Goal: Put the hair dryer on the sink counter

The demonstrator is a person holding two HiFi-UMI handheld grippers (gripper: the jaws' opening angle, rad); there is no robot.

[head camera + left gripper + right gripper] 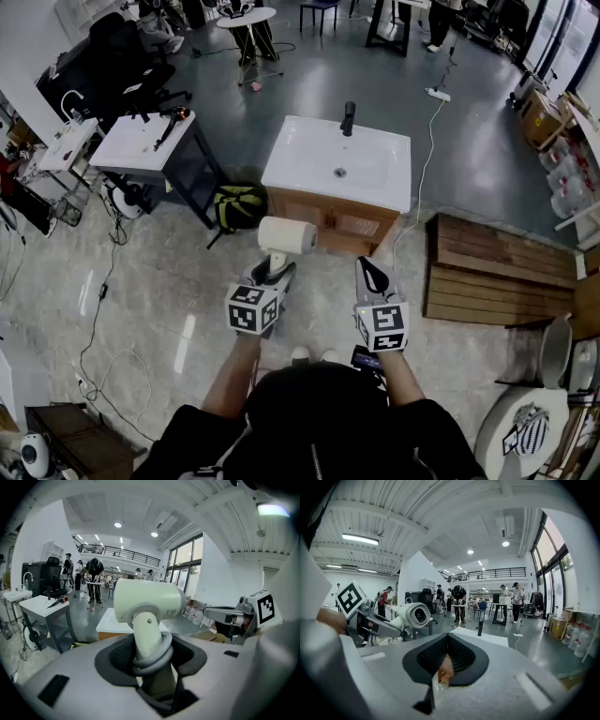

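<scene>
**Head view: hair dryer in hand, short of the sink**

From where I stand, the person faces the vanity with the cream hair dryer (286, 236) held upright in the left gripper (278, 272). Its jaws are clamped on the handle, with the grey cord (152, 660) looped around the handle just above the pads. The right gripper (369, 274) is empty, its jaws closed to a point. The dryer hangs over the floor in front of the wooden cabinet (328, 220), not yet above the white sink counter (295, 155).

I would judge this to be the carry step. To do it well, bring the dryer forward and over the front edge with clear height. Aim for the flat stretch left of the basin (349, 171), and lay it on its side so the heavy head cannot topple or roll into the bowl. Only then let the jaws part.

The black faucet (348, 119) stands at the back, out of the way. A green backpack (236, 206) lies on the floor beside the cabinet. A side table (141, 145) carrying a dark handheld tool (169, 127) stands further left. A slatted wooden platform (497, 272) lies to the right. Nothing blocks the straight path ahead.
</scene>
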